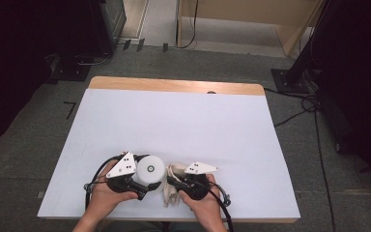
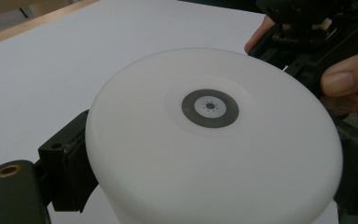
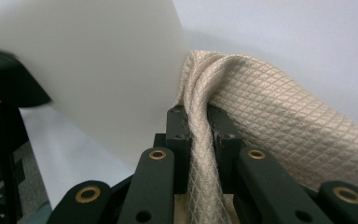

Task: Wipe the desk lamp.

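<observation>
A white round container [image 1: 150, 168] with a grey ring mark on its upturned face [image 2: 209, 107] sits near the table's front edge. My left gripper [image 1: 142, 180] is shut on it, a black jaw pressing each side [image 2: 212, 172]. Just to its right lies a beige quilted cloth [image 1: 170, 193], bunched into a strand. In the right gripper view the cloth [image 3: 279, 116] rests against the container's white wall [image 3: 98, 70]. My right gripper [image 1: 173, 182] is shut on the strand, which runs pinched between its pads [image 3: 199, 130]. The two grippers are close together, held in the person's hands.
The white table top [image 1: 174, 121] stretches away behind the grippers, ending in a wooden strip [image 1: 174, 86] at the far edge. On the floor beyond are stand bases [image 1: 70, 70] and cables [image 1: 299, 113]. Wooden furniture [image 1: 251, 14] stands farther back.
</observation>
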`<action>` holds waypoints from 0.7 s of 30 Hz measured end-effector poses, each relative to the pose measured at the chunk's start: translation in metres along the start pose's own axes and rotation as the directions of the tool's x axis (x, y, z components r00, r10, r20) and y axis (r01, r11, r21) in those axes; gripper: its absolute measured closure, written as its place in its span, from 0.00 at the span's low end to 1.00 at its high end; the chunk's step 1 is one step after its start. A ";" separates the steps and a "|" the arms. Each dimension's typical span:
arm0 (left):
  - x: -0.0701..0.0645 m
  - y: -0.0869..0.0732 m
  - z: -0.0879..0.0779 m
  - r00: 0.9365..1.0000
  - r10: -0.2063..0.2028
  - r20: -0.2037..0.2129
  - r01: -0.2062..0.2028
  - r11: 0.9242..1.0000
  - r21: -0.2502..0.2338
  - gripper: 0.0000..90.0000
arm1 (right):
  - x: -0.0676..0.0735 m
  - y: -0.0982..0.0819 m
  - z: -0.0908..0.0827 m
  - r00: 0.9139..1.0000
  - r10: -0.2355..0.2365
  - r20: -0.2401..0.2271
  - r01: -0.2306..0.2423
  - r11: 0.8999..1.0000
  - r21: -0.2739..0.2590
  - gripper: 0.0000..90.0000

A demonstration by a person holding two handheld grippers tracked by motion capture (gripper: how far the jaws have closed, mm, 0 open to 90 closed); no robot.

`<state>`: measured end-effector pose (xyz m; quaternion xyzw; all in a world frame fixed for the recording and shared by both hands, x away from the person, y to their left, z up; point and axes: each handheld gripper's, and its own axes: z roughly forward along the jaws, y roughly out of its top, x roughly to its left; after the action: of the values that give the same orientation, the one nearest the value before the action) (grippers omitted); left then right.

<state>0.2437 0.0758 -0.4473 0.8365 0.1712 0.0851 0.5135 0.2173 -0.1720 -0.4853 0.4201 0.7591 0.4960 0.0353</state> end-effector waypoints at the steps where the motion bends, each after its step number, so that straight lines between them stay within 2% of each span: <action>1: 0.000 0.000 0.000 1.000 -0.001 0.000 0.001 1.000 0.000 0.09 | 0.001 0.002 -0.003 1.000 -0.006 -0.004 0.006 1.000 -0.015 0.90; 5: 0.000 0.000 0.000 1.000 -0.004 0.000 0.004 1.000 -0.002 0.09 | 0.009 0.014 -0.016 0.999 -0.026 -0.021 0.025 0.996 -0.084 0.90; 11: 0.000 -0.001 0.000 1.000 -0.006 -0.002 0.006 1.000 -0.006 0.09 | 0.022 0.026 -0.034 0.999 -0.039 -0.036 0.032 0.984 -0.177 0.90; 16: 0.000 -0.001 0.001 1.000 -0.007 -0.002 0.007 1.000 -0.008 0.09 | 0.026 0.030 -0.039 0.998 -0.052 -0.040 0.043 0.978 -0.204 0.90; 21: -0.003 -0.001 0.000 1.000 -0.005 -0.019 0.005 1.000 -0.008 0.09 | 0.023 0.029 -0.039 0.998 -0.049 -0.038 0.040 0.978 -0.206 0.90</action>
<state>0.2411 0.0751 -0.4479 0.8333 0.1779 0.0927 0.5152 0.2019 -0.1802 -0.4342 0.3864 0.7138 0.5795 0.0731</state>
